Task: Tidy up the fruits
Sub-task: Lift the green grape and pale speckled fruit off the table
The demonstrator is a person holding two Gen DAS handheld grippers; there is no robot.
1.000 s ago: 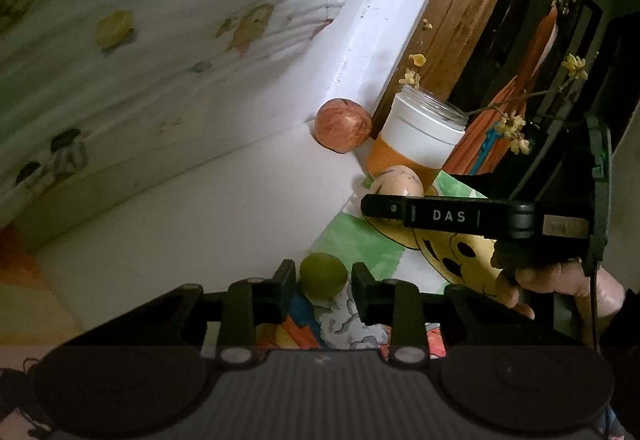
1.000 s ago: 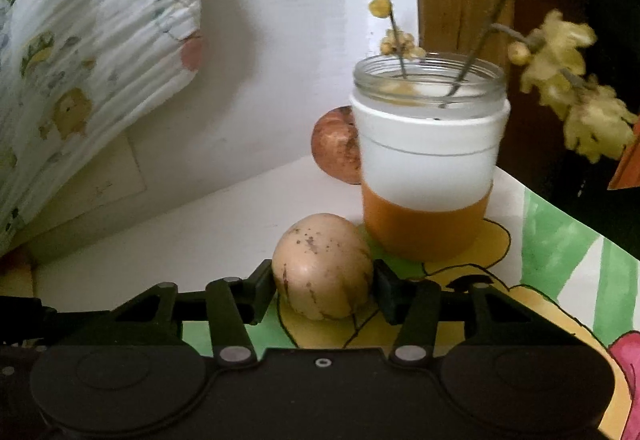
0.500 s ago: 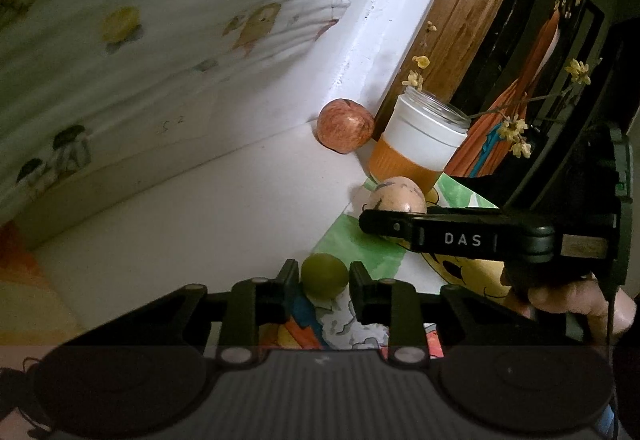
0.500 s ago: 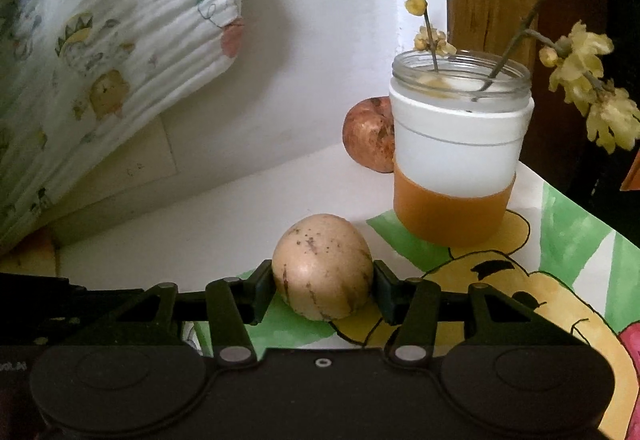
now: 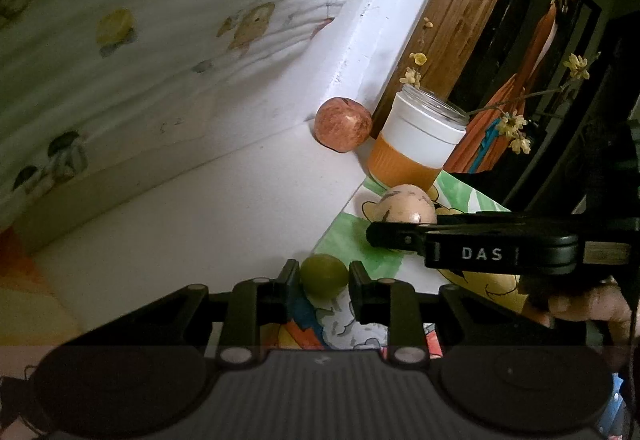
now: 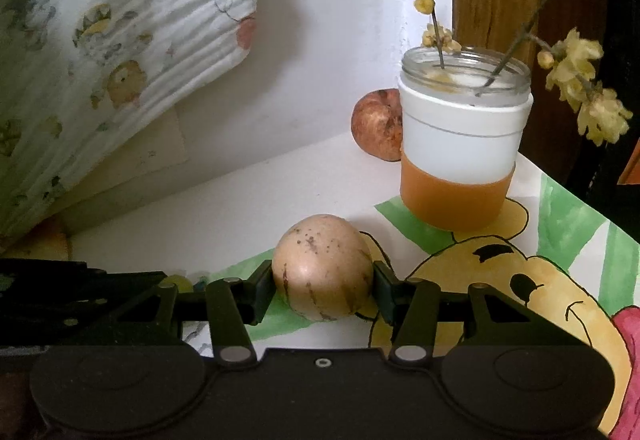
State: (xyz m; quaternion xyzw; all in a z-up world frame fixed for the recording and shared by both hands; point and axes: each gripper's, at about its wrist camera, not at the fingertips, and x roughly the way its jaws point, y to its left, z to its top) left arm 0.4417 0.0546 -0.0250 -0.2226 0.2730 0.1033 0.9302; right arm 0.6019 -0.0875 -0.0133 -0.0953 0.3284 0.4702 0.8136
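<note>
Left hand-held gripper (image 5: 324, 286) clamped on small green fruit (image 5: 323, 275) near the painted sheet's (image 5: 356, 248) edge; right hand-held gripper (image 6: 324, 290) clamped on tan speckled fruit (image 6: 323, 272), just short of the jar (image 6: 460, 144). Risked, by judgement: round fruit squirting from pads, or flower jar knocked over

- we are counting three fruits: one small green fruit (image 5: 323, 274), one tan speckled fruit (image 6: 323, 272), one red apple (image 5: 343, 124)
- we are seeing one jar (image 6: 460, 144) holding two flowering twigs (image 6: 430, 8)
- we are counting two grippers: left gripper (image 5: 323, 280), right gripper (image 6: 323, 290)
- we are seeing one cartoon bear drawing (image 6: 560, 280)
</note>
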